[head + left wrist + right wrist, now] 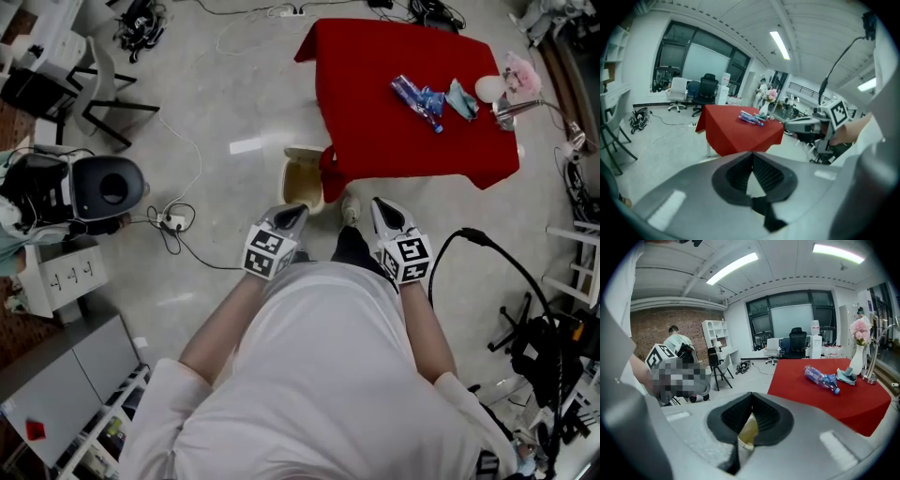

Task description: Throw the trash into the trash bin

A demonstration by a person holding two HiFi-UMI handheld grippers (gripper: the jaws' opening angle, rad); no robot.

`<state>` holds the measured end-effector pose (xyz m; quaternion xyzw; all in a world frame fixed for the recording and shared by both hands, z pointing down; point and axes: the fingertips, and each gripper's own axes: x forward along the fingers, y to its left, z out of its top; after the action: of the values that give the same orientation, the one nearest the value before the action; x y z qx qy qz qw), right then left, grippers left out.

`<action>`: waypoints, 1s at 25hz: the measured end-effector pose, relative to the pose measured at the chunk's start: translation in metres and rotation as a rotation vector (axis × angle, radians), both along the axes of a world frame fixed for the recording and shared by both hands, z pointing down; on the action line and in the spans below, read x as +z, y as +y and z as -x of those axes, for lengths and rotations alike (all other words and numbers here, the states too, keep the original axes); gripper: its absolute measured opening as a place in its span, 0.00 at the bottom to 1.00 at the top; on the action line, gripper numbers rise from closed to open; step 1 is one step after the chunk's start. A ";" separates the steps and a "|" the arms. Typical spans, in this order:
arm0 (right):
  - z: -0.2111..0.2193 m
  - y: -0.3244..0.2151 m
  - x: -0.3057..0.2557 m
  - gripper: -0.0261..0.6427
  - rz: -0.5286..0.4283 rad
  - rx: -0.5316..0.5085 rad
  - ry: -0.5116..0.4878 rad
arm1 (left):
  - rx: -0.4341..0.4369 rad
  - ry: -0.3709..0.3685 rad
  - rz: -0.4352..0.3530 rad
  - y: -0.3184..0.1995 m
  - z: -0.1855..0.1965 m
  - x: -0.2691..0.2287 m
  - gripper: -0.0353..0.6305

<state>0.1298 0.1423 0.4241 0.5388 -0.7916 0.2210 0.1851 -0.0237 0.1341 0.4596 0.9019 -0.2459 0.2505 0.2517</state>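
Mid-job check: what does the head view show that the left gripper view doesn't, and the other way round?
Head view only: the beige trash bin on the floor at the near corner of the red table, and a power strip on the floor. Left gripper view only: the windows, office chairs and a ceiling light. Both: the red table, the crushed plastic bottle on it, and the right hand-held gripper.

Counter (366, 122), beyond the left hand-held gripper (296, 216): red cloth. Bottle (417, 101) on it: blue and clear. Rag (461, 98): teal. Flowers (521, 73): pink. Bin (302, 156), just ahead of that gripper: cream. Its marker cube (270, 251): black-and-white squares. Floor (225, 94): pale grey.
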 end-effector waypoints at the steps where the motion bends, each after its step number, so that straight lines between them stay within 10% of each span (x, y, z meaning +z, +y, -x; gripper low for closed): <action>1: -0.006 -0.005 -0.001 0.04 -0.002 -0.003 -0.005 | -0.006 0.008 -0.007 -0.005 -0.008 -0.004 0.06; 25: -0.172 -0.159 0.031 0.13 0.040 -0.216 0.100 | -0.199 -0.018 -0.044 -0.112 -0.167 -0.009 0.06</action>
<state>0.3020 -0.0168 0.4547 0.4567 -0.8303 0.1885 0.2577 0.1429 0.0225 0.4505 0.8761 -0.3420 0.2267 0.2531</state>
